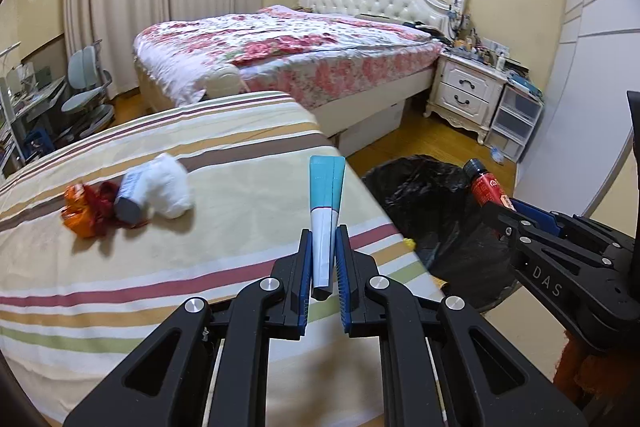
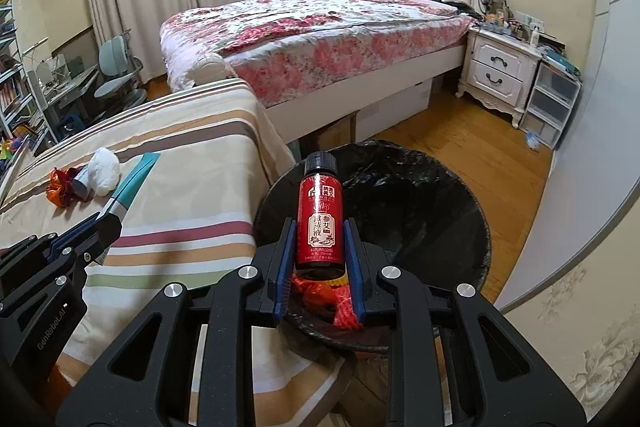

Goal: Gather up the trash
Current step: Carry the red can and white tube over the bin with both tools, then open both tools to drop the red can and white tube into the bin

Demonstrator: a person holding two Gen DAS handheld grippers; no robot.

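Left wrist view: my left claw (image 1: 324, 239) clamps a flattened blue-and-white tube (image 1: 325, 215) above the striped bedcover (image 1: 224, 155); the leftover trash pile (image 1: 128, 197) at nine o'clock is blurred. The bin (image 1: 424, 195) sits at three o'clock, half hidden.

Right wrist view: my right claw (image 2: 320, 227) clamps a red bottle (image 2: 320, 215) over the bin's open mouth, red scraps (image 2: 336, 301) showing inside.
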